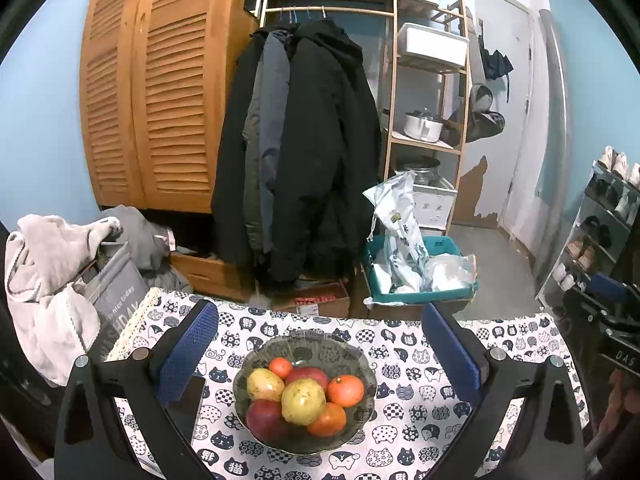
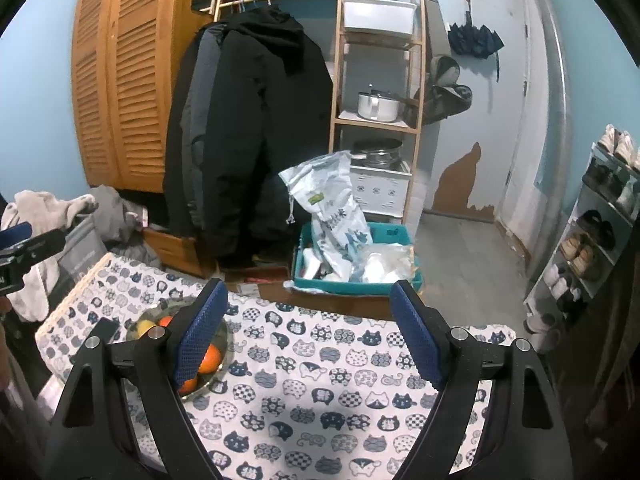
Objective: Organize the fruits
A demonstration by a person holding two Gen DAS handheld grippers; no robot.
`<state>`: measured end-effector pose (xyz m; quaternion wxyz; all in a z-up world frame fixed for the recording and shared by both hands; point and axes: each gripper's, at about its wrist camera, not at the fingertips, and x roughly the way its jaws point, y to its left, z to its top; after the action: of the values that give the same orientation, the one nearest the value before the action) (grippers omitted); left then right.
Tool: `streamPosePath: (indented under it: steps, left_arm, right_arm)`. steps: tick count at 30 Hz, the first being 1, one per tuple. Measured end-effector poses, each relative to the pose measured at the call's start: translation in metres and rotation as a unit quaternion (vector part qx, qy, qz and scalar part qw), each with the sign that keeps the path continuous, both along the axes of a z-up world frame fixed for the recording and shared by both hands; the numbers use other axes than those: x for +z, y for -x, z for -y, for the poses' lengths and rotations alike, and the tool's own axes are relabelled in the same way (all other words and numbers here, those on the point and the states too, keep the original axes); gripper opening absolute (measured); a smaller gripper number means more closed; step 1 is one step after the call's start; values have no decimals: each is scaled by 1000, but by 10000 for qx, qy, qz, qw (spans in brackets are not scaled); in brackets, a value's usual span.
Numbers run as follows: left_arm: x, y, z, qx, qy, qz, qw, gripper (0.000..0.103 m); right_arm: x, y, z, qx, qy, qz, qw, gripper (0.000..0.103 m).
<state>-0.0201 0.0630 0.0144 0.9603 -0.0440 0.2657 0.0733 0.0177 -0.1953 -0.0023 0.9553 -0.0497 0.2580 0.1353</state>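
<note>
Both hand-held grippers, left (image 1: 320, 354) and right (image 2: 308, 332), are hanging released and empty; fruits (image 1: 304, 394) in the bowl (image 1: 362, 360) are looking firm, smooth, roll-prone, so I'd be pinching the top yellow one across its middle

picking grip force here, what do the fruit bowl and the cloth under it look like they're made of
The bowl looks like dark tinted glass, glossy: the cat print shows through its scalloped rim. It could be clear plastic. The tablecloth looks like matte woven fabric, printed with navy and white cat faces, with a lace-like edge at its left side. Both hand-held grippers are open and empty.
</note>
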Motion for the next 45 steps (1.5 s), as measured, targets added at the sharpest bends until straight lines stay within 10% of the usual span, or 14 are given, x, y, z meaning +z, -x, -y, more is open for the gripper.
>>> streamPosePath:
  steps: [45]
  left_arm:
    - [5,2,-1,22,-43,57,10000,102]
  right_arm:
    - [-4,1,2,-20,56,-39,10000,82]
